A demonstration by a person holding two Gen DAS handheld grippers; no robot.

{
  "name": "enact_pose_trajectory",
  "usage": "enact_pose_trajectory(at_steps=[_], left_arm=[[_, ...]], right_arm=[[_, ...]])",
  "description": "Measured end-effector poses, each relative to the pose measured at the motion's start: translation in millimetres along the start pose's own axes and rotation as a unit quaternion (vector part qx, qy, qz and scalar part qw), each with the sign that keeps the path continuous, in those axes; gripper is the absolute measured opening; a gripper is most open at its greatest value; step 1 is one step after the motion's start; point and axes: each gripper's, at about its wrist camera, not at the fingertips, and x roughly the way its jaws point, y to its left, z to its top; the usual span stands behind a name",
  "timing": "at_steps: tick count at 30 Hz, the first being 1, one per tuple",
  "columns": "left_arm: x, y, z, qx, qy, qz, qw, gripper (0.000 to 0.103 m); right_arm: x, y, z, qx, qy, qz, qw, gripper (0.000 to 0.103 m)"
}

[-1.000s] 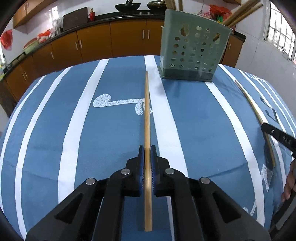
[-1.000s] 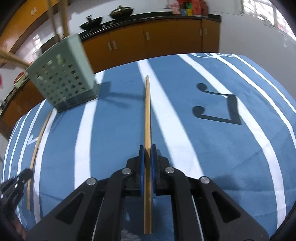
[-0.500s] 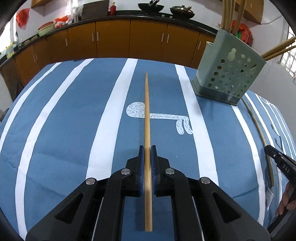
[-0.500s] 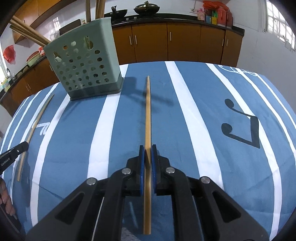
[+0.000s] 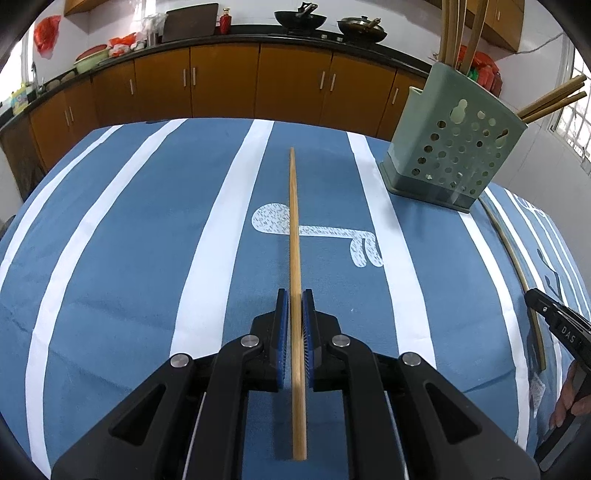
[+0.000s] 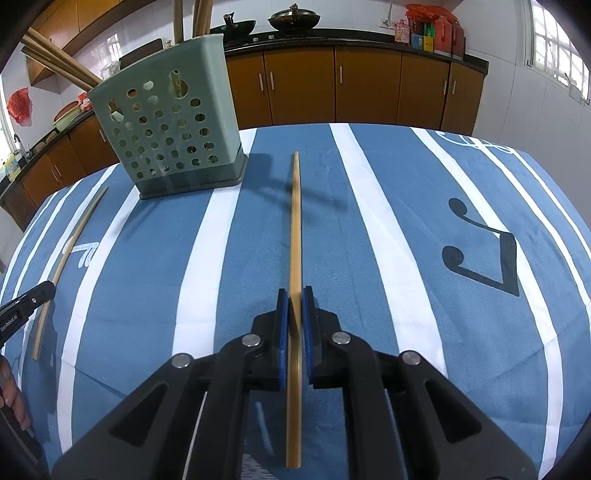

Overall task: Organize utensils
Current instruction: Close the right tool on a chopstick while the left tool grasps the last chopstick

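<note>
I'm working in a home kitchen: orange-brown cabinets run along the wall under a dark counter, two woks sit on the stove, and a sink tap shows at far left.

Cabinets: orange-brown wooden doors with metal handles are running along the far wall under a dark countertop.
Cookware: two dark woks are sitting on the far counter.
Walls: white tile is covering the room above the counter.
Windows: a gridded pane is letting in daylight at the right.
Table covering: a blue cloth with white stripes and music notes is spreading across the near foreground.
Clutter: red bags and bowls are crowding the far left.
</note>
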Motion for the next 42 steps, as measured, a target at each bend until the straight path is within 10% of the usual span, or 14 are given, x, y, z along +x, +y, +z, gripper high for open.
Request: enact_pose_trajectory(at_steps=[42], left_arm=[[-0.5,-6.2,-1.6,0.024,0.001,0.024,0.9994,0.010]], right_arm=[[-1.2,-1.0,-1.0,0.006,-0.001,0.002,1.000,0.010]])
